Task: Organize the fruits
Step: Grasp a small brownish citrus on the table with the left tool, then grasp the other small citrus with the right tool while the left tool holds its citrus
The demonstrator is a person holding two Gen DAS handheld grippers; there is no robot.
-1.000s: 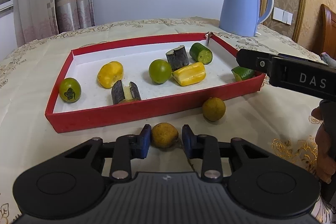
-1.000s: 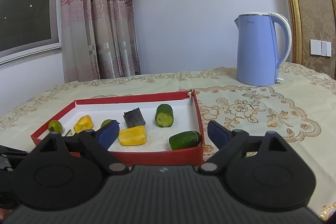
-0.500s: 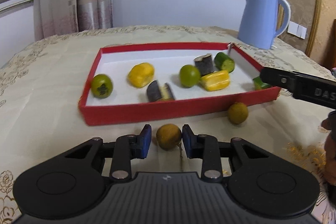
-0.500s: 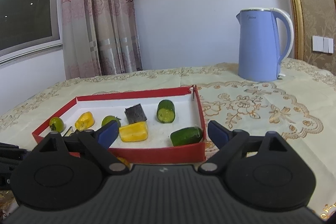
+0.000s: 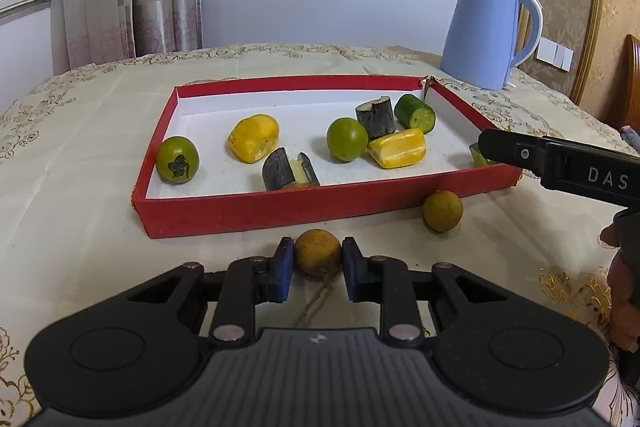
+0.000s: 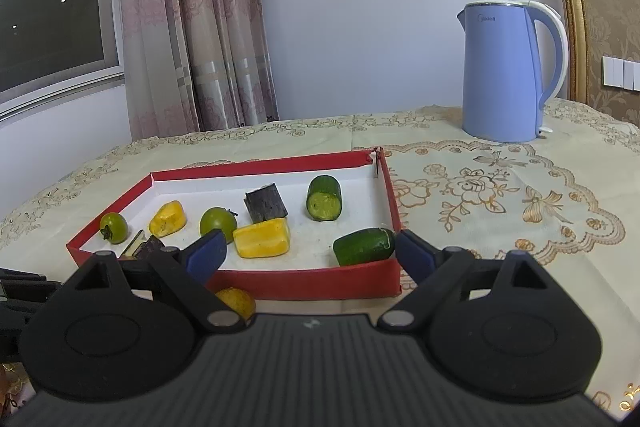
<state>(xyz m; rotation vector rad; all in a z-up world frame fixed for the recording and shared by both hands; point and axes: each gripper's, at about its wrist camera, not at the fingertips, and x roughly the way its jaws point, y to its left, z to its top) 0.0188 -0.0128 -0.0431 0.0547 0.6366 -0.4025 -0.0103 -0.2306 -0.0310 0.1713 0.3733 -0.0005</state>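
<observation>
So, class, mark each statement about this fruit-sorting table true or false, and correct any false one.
1. The left gripper is shut on a brownish round fruit. True.
2. The right gripper holds a cucumber piece. False: its jaws are open and empty.
3. The kettle stands inside the red tray. False: it stands on the tablecloth beyond the tray.
4. A second brownish fruit lies outside the tray. True.

Brown round fruit [image 5: 318,253] before red tray [image 5: 256,209]
</observation>
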